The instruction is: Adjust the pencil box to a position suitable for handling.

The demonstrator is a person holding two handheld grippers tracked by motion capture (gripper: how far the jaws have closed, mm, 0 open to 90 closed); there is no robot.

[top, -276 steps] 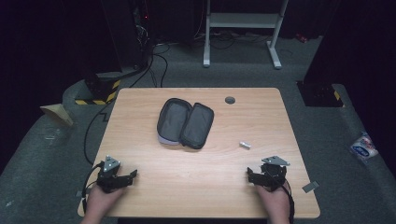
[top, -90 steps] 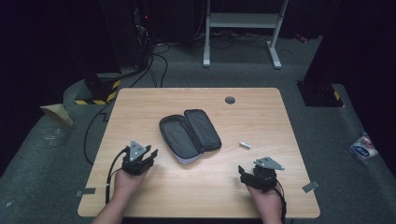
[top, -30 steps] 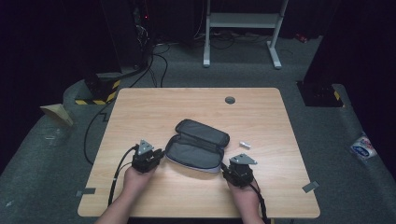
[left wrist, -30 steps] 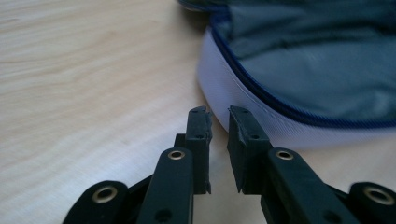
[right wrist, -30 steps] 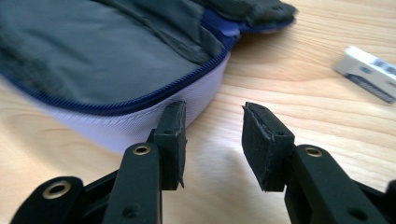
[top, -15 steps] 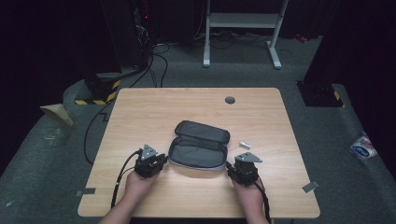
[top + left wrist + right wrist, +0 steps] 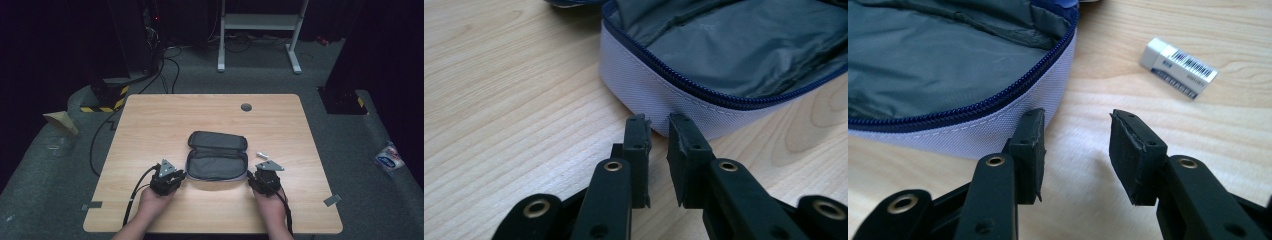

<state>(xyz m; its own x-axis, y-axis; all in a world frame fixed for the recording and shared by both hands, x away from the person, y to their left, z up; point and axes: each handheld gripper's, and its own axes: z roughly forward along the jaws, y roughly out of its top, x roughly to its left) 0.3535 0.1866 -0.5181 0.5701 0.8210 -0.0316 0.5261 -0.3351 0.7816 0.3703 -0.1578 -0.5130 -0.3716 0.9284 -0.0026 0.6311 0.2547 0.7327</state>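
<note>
Left gripper [image 7: 176, 178] sits at the open pencil case's [image 7: 218, 161] left end, jaws narrowly parted, gripping nothing; case lies mid-table [image 7: 150, 125], lining up; right gripper [image 7: 254, 180] at its right end, jaws moderately apart, empty; eraser [image 7: 1178, 67] beyond.

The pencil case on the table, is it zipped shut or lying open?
Open. The pencil case lies spread flat, both halves showing grey lining, with its unzipped blue teeth running round the rim.

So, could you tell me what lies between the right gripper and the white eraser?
Nothing: in the right gripper view, bare wooden table separates the right gripper from the white eraser; the open pouch sits on the gripper's other side.
</note>
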